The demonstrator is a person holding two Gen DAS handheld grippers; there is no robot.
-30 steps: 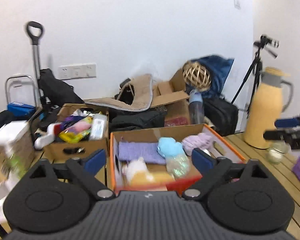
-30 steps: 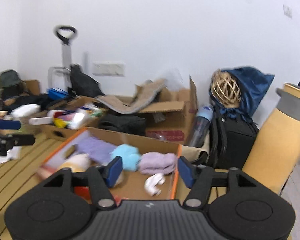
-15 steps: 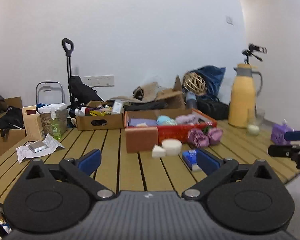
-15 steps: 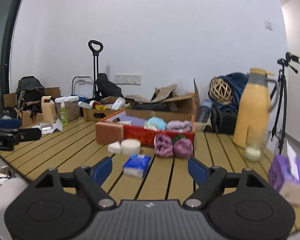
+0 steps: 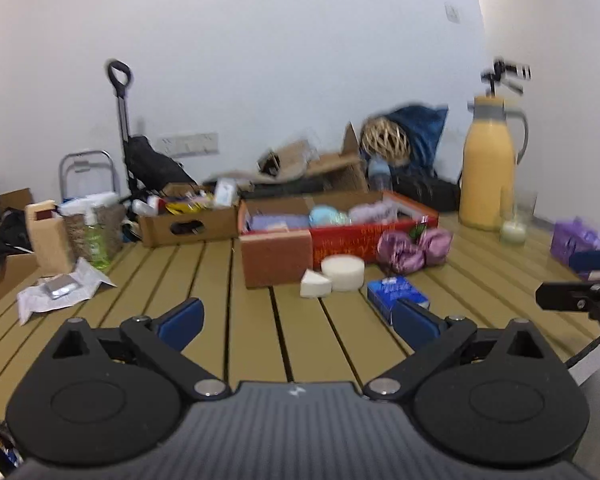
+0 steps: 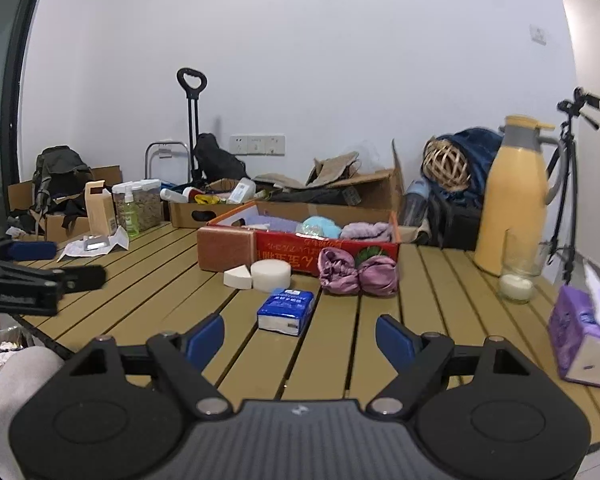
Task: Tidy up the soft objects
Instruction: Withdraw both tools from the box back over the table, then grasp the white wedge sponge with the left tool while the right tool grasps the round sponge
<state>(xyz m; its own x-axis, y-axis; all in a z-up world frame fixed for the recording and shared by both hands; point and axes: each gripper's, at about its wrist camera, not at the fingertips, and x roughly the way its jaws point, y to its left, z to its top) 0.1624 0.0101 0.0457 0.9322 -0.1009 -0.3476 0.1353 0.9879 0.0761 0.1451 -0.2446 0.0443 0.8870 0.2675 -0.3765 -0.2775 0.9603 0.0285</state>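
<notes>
Now, left wrist view: we see the left tongs (image 5: 296,322) spread wide over the slatted worktop (image 5: 204,280), nothing between the blue pads.
Soft things, left view: a white round sponge (image 5: 343,273) and white wedge sponge (image 5: 315,283) touch each other, just in front of the red cardboard box (image 5: 352,240); a blue tissue pack (image 5: 396,294) lies near the right pad; a purple satin bundle (image 5: 414,246) rests against the box front.
Right wrist view: our right tongs (image 6: 300,338) have just been opening and stand wide, holding nothing.
Soft things, right view: the tissue pack lies just beyond the pads; a brown sponge block (image 6: 225,248) leans at the box's left corner.
Inside box: light blue and lilac cloths.
Far right: purple tissue box (image 6: 580,336) beside a yellow thermos jug (image 6: 514,200).
</notes>
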